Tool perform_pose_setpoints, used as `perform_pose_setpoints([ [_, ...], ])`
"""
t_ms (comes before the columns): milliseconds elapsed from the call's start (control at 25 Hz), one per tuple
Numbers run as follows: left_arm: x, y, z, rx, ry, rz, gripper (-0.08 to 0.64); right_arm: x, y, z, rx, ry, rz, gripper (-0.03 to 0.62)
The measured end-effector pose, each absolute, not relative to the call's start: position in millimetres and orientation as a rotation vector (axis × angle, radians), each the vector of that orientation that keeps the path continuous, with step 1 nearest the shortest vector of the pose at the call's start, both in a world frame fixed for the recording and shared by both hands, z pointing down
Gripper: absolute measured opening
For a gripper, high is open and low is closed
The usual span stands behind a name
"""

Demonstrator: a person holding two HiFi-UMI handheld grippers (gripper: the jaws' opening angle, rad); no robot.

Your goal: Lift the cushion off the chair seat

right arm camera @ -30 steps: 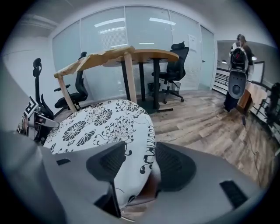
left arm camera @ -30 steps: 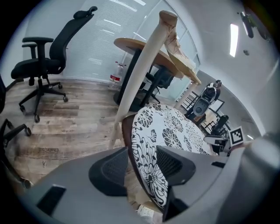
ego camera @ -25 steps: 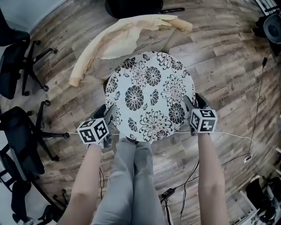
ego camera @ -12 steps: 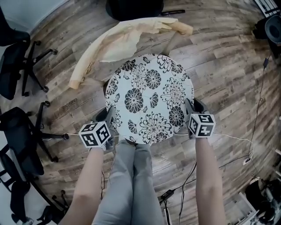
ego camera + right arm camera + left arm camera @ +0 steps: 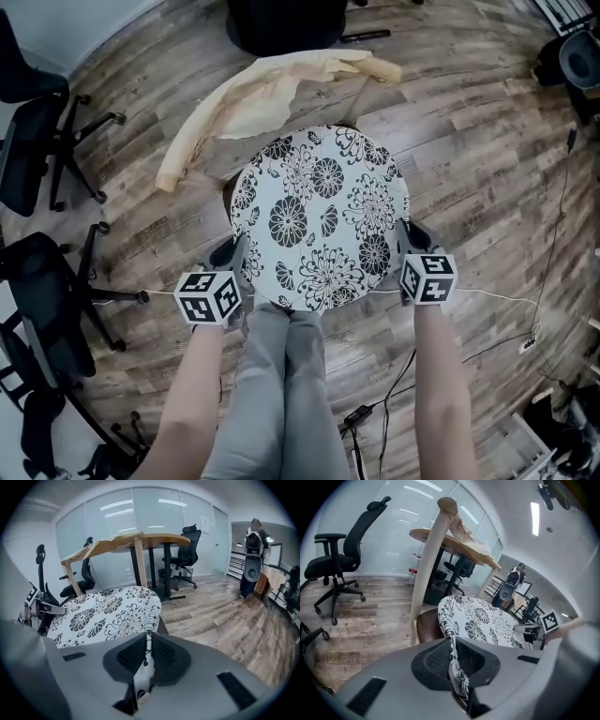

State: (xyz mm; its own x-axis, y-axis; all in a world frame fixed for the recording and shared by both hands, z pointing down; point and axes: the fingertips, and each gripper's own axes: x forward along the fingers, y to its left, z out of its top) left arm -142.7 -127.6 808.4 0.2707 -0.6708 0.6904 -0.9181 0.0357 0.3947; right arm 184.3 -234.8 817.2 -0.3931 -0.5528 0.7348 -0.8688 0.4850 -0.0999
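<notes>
Left tongs [image 5: 457, 667] and right tongs [image 5: 145, 663] are closing on pinched fabric at opposite edges of the floral cushion [image 5: 319, 216]; raise both together, evenly, to clear the chair seat [image 5: 426, 626].

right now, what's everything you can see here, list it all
cushion: one, white with black flowers, over the chair seat, centre
chair seat: one, brown, under the cushion
table: one, pale wood, just behind the cushion
office chairs: several, black, mostly at the left
cables: a few, black and white, on the floor at the right
floor: one, grey-brown wood planks, all round
legs: two, grey trousers, bottom centre
left tongs: one, grey, jaws closing on the cushion's left rim
right tongs: one, grey, jaws closing on the cushion's right rim
</notes>
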Motion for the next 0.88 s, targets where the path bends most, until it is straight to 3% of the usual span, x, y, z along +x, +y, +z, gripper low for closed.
perform_pose_setpoints([
  [880,-103.4,-123.8,710.9,1.867,-1.406,0.344,0.018,172.3,-188.4,704.1,1.246,-2.214,0.584,0.037],
])
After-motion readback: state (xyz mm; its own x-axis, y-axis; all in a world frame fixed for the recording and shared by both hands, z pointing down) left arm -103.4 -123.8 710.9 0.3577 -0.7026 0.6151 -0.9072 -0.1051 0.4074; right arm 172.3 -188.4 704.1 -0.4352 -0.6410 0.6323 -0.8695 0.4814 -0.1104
